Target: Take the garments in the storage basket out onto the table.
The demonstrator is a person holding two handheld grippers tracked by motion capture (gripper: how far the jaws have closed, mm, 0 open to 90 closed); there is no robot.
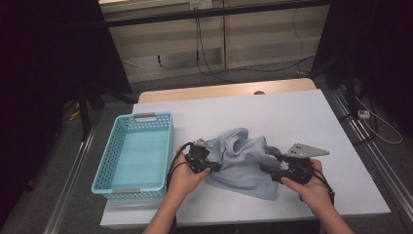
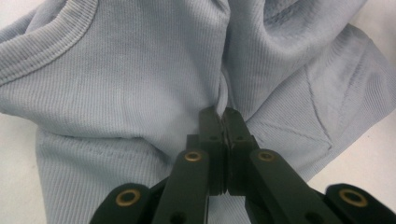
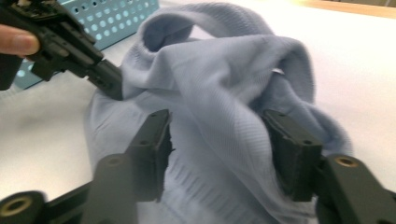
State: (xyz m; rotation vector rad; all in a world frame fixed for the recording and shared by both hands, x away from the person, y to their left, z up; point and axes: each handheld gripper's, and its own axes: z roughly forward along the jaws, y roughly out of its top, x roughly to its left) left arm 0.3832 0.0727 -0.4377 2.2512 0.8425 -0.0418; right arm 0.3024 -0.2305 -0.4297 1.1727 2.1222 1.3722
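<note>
A pale blue ribbed garment (image 1: 243, 161) lies crumpled on the white table top (image 1: 292, 112), in front of the person. My left gripper (image 1: 214, 166) holds its left side; in the left gripper view its jaws (image 2: 223, 114) are shut on a raised fold of the garment (image 2: 140, 84). My right gripper (image 1: 265, 168) is at the garment's right side. In the right gripper view it (image 3: 217, 123) stands open, with bunched cloth (image 3: 219, 84) rising between the two pads. That view also shows the left gripper (image 3: 109, 84) pinching the far side of the cloth.
A light blue perforated basket (image 1: 146, 117) stands on the table to the left of the garment, close to the left hand; its wall (image 3: 116, 18) is behind the left gripper. Bare table top lies beyond and to the right. Cables and stands are on the floor behind.
</note>
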